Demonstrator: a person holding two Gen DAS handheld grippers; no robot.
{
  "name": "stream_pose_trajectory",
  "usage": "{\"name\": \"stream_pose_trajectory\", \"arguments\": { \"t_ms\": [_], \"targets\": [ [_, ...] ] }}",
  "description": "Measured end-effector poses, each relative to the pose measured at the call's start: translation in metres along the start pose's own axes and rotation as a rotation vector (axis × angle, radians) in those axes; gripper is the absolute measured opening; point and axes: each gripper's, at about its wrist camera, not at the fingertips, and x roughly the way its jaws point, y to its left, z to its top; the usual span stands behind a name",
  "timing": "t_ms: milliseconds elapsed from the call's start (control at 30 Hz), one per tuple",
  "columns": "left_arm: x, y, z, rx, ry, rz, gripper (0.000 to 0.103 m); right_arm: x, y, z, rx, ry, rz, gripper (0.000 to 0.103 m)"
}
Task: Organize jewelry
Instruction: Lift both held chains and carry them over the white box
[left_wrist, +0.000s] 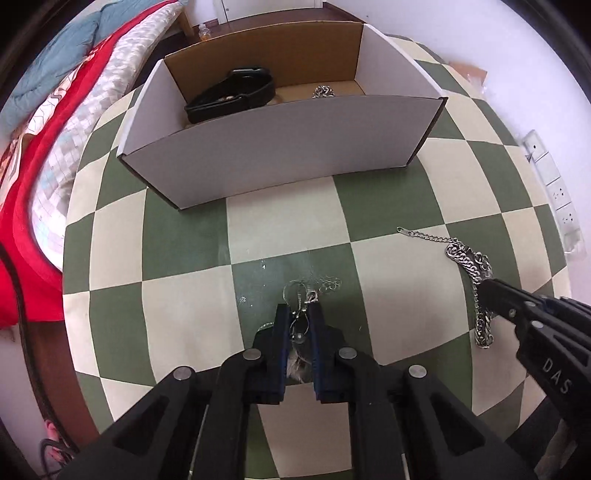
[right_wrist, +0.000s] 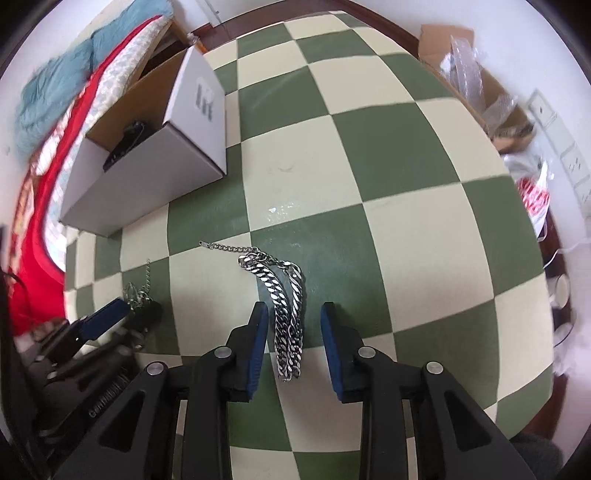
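Note:
A thin silver chain (left_wrist: 314, 288) with a clasp lies on the green-and-cream checked table (left_wrist: 184, 258). My left gripper (left_wrist: 300, 314) points down at the table and is shut on this chain; part of the chain runs back between the fingers. In the right wrist view the clasp (right_wrist: 135, 291) sits at the left gripper's (right_wrist: 136, 306) tip. A thick silver curb chain (right_wrist: 288, 306) lies folded double, and my right gripper (right_wrist: 293, 314) straddles it, open, with its pads clear of the links. A white cardboard box (left_wrist: 280, 147) stands behind, holding a black case (left_wrist: 232, 94) and a silver piece (left_wrist: 323, 91).
A bed with a red blanket (left_wrist: 29, 221) runs along the table's left side. Wall sockets (left_wrist: 554, 184) are on the right. Cardboard with clear plastic wrap (right_wrist: 480, 85) and a red-and-white bag (right_wrist: 532, 195) lie at the table's far right edge.

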Motion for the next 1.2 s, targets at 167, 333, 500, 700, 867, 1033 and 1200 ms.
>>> {"name": "stream_pose_trajectory", "arguments": {
  "t_ms": [167, 333, 500, 700, 867, 1033, 1200],
  "targets": [
    [-0.011, 0.015, -0.007, -0.049, -0.01, -0.043, 0.003, -0.003, 0.003, -0.003, 0.009, -0.023, 0.035, 0.004],
    [-0.038, 0.043, -0.012, -0.117, -0.053, -0.105, 0.003, -0.023, -0.011, -0.011, 0.085, -0.083, 0.135, 0.004],
    [-0.066, 0.064, 0.001, -0.164, -0.097, -0.17, 0.003, -0.052, -0.017, -0.007, 0.13, -0.132, 0.21, 0.004],
    [-0.094, 0.08, 0.013, -0.198, -0.143, -0.208, 0.003, -0.084, -0.012, 0.001, 0.118, -0.184, 0.247, 0.004],
    [-0.106, 0.088, 0.015, -0.216, -0.154, -0.217, 0.003, -0.102, -0.01, 0.007, 0.121, -0.208, 0.279, 0.004],
    [-0.138, 0.086, 0.022, -0.194, -0.208, -0.228, 0.003, -0.121, -0.004, 0.01, 0.105, -0.243, 0.3, 0.004],
    [-0.173, 0.083, 0.037, -0.155, -0.267, -0.233, 0.003, -0.15, 0.007, 0.019, 0.073, -0.29, 0.323, 0.004]
  ]
}}
